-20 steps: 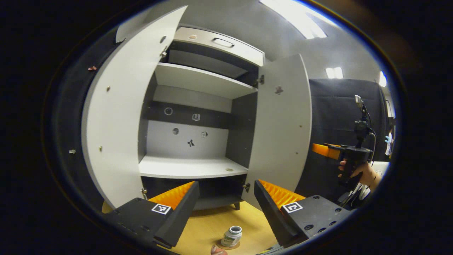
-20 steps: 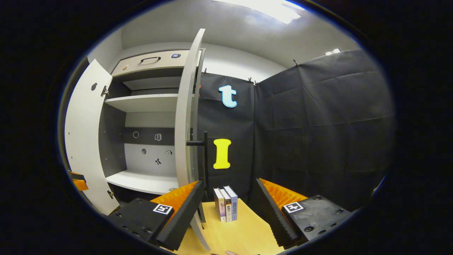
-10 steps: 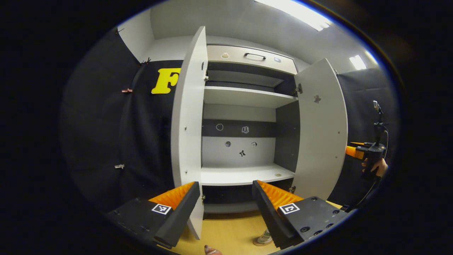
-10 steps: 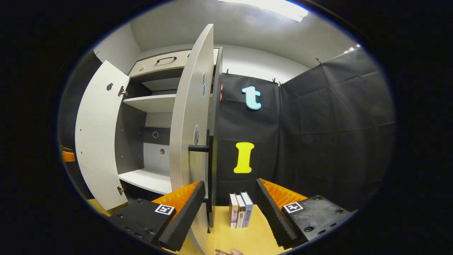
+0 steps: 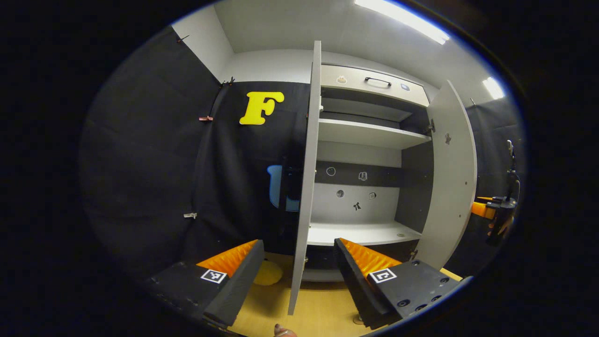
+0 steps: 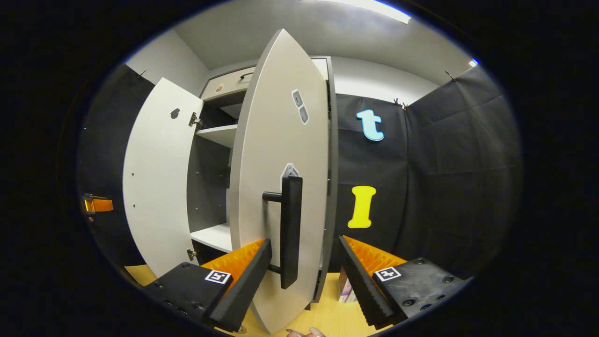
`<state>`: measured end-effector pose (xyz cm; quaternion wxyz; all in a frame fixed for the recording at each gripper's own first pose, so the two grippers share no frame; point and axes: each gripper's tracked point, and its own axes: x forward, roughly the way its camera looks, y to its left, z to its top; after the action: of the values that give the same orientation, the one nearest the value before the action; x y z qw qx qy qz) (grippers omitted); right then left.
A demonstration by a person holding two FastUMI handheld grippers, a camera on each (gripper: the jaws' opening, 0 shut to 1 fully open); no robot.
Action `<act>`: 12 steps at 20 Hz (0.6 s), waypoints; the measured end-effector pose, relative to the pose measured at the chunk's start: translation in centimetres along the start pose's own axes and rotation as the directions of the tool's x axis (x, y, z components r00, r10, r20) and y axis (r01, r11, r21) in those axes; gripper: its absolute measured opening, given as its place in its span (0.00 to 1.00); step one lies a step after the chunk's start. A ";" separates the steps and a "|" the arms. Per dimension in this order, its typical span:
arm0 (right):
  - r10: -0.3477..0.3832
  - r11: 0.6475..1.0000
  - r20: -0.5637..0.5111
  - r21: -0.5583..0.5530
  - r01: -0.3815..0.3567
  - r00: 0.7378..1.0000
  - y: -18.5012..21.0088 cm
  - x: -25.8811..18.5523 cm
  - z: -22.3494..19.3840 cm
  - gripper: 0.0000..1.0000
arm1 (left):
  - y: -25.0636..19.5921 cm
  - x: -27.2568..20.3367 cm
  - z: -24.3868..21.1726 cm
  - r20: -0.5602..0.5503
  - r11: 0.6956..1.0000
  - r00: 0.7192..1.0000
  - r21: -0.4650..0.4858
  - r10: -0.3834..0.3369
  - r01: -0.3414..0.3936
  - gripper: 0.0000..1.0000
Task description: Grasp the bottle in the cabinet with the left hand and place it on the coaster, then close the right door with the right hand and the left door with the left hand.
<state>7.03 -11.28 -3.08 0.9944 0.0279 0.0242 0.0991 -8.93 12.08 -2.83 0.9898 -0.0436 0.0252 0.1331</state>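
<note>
In the left gripper view my left gripper [image 5: 297, 262] is open and holds nothing. It faces the thin edge of the cabinet's left door [image 5: 305, 178], which stands wide open. The shelves [image 5: 360, 232] behind it are bare. A small sliver on the table [image 5: 358, 321] beside my finger may be the coaster; the bottle is hidden. My right gripper [image 6: 304, 267] is open, with the right door's [image 6: 276, 154] black handle [image 6: 290, 229] just ahead between its fingers, not gripped. That door is swung partway toward the cabinet.
A wooden table [image 5: 318, 309] runs under the cabinet. A yellow round patch [image 5: 268, 273] lies on it left of the door. Books [image 6: 345, 291] stand right of the cabinet. The other gripper [image 5: 491, 211] and its hand show beyond the right door. The left gripper [image 6: 97, 205] shows past the left door [image 6: 159, 178].
The left view has swung left, so the left door is now edge-on and the bottle has slid out of sight. The right door has swung toward the cabinet, and its handle now faces my right gripper.
</note>
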 end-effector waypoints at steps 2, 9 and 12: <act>0.009 1.000 0.004 0.007 -0.009 1.000 2.0 1.3 -0.2 0.95 | 1.3 0.0 -0.2 -0.010 1.000 1.000 0.019 0.005 -0.005 0.95; 0.090 0.991 0.019 0.102 -0.091 0.996 10.2 6.2 -0.4 0.98 | 4.5 1.6 0.5 -0.017 0.997 1.000 0.083 -0.009 0.011 0.95; 0.044 0.996 0.044 0.079 -0.047 0.998 9.7 5.4 0.2 0.98 | 4.7 3.2 1.2 0.001 0.996 0.999 0.079 -0.051 0.051 0.95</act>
<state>10.45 -0.73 -2.52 0.9903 0.0701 0.0065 0.1201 -7.05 17.53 -2.25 0.9939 -0.0050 0.0277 0.1068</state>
